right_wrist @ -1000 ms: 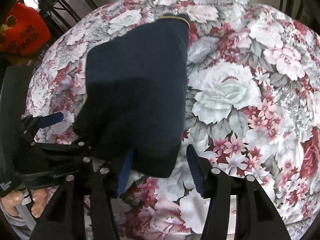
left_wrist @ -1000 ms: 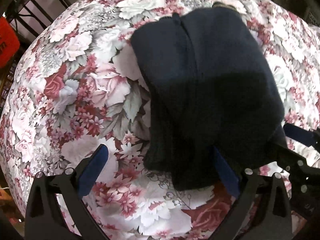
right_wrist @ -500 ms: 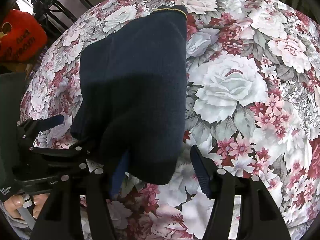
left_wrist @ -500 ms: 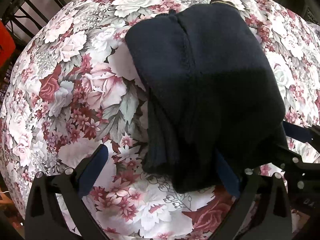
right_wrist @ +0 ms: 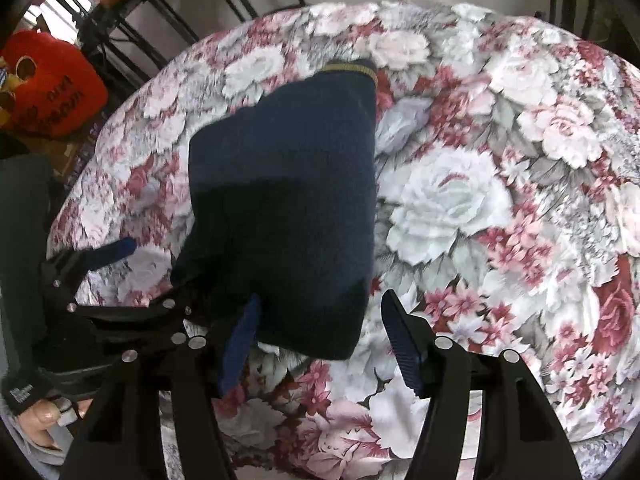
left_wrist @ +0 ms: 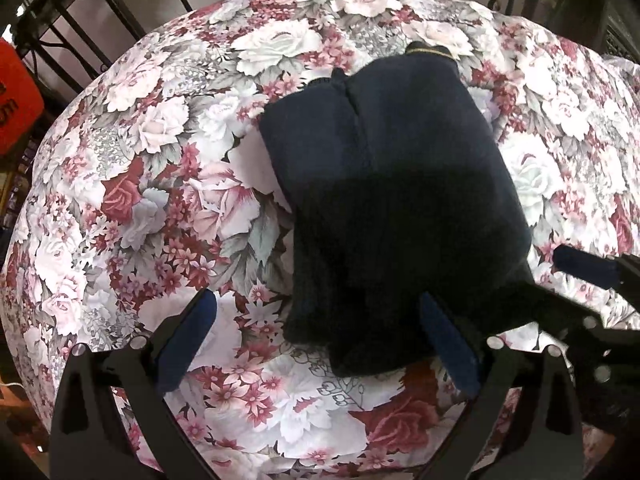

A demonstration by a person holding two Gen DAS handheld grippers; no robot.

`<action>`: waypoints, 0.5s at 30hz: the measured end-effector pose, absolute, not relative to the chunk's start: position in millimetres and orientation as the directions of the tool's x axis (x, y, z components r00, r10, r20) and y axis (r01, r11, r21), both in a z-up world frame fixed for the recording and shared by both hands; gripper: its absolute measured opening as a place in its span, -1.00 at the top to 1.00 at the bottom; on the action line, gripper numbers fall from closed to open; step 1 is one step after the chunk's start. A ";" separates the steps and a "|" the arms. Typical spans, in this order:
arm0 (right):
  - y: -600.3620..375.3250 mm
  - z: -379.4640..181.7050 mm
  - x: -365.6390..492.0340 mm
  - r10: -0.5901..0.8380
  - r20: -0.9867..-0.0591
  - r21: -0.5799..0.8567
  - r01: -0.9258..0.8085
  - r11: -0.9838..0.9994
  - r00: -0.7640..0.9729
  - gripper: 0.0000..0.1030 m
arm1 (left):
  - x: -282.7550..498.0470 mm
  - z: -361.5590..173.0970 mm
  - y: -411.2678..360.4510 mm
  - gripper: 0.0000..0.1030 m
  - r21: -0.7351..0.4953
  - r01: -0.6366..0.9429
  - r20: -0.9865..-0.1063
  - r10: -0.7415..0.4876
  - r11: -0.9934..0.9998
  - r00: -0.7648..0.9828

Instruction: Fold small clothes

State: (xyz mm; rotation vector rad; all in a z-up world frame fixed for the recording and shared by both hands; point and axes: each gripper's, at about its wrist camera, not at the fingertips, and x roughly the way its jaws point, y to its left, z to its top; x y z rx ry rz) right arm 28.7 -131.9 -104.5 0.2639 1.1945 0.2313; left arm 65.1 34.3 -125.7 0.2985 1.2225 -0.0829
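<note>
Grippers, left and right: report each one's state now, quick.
Left gripper: open, holding nothing; the dark navy garment lies over its right finger.
Right gripper: open, holding nothing; the garment's near edge lies between its fingers.

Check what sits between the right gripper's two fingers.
The near edge of the navy garment fills the left part of the open right gripper; the rest is bare floral cloth. Right wrist view.
</note>
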 end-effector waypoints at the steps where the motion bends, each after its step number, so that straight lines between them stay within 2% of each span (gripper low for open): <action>1: -133.8 -103.4 29.8 0.314 -0.879 0.325 -0.031 0.945 0.358 -0.25 | 65.6 -125.7 34.4 -0.91 0.180 0.217 -0.933 0.097 0.959 0.345; 9: -141.8 -116.0 47.2 0.302 -0.872 0.333 0.015 0.943 0.385 -0.25 | 83.6 -141.0 39.7 -0.91 0.172 0.175 -0.938 0.107 0.969 0.330; 15: -143.9 -139.3 54.9 0.331 -0.875 0.371 0.050 0.927 0.354 -0.52 | 92.0 -161.9 42.4 -0.92 0.144 0.181 -0.953 0.087 0.973 0.290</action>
